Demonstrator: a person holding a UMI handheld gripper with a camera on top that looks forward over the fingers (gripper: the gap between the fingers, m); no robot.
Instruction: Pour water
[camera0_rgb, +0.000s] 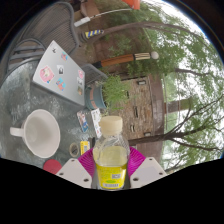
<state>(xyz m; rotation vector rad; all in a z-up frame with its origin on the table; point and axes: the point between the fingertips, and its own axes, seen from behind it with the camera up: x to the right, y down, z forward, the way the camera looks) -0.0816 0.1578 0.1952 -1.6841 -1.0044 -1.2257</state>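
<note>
tool (111, 170) level, fingers clamping upright yellow bottle (111, 152), white cup (40, 132) alongside

A clear plastic bottle (111, 155) shows pale yellow liquid, a cream-white cap and a yellow label at its base. The gripper's (110, 168) fingers are white, with magenta pads (88, 160) against the bottle's sides. Near left sits a plain white ceramic mug (39, 133). Farther left lies a silver-grey laptop (59, 72) dotted with pink, blue and white stickers. The round glass table (25, 100) is grey-green and speckled. Far right, green foliage (170, 50) surrounds a brown wooden structure (148, 105).
</note>
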